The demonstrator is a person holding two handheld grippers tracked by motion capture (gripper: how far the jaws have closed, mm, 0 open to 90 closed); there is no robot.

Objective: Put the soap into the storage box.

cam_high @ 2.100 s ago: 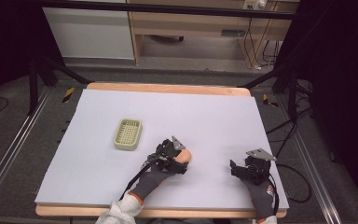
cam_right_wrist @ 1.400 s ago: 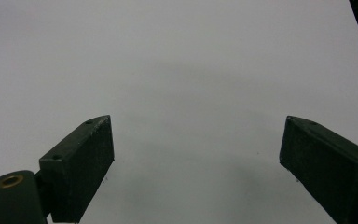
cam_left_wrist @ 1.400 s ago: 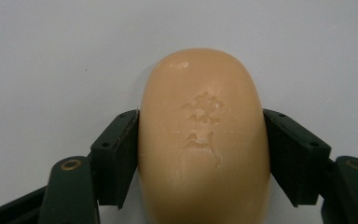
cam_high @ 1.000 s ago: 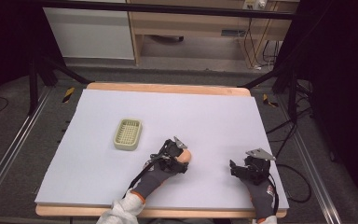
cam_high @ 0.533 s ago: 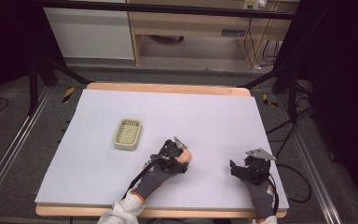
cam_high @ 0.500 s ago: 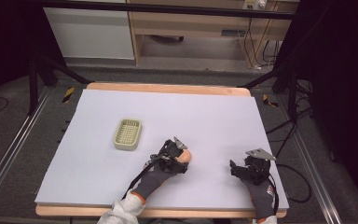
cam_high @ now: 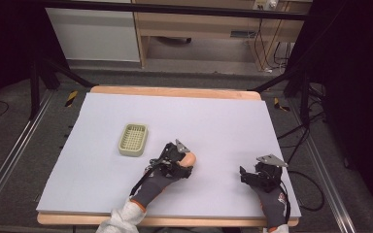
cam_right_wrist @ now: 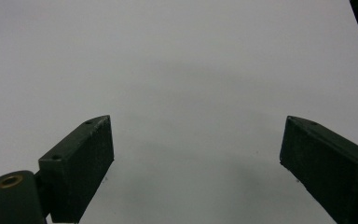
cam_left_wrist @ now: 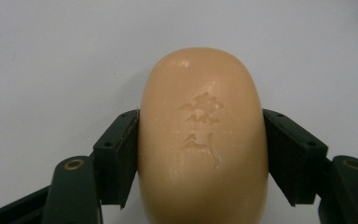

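Left gripper [cam_high: 187, 160]: I had it low over the sheet, near the front middle, jaws pinching the bar of soap from both sides.
Bar of soap [cam_left_wrist: 203, 140]: peach-coloured, oval, with a stamped mark on its upper face; my two black pads [cam_left_wrist: 119, 156] pressed flat against its long sides. In the high view its rounded end [cam_high: 189, 158] stuck out past my left hand's tool.
Soap's place: between my left jaws, to the right of the soap dish and a little nearer to me; whether it rested on the sheet or hung just above it I could not tell.
Soap dish [cam_high: 133, 140]: pale green, slotted, lying on the sheet apart from the soap.
Right gripper [cam_high: 245, 173]: I held it near the front right corner, well apart from the soap, jaws spread wide with bare sheet between them.
Right pads [cam_right_wrist: 81, 161]: touching nothing.
Table [cam_high: 175, 91]: wooden edge, covered by the pale grey sheet [cam_high: 213, 116].
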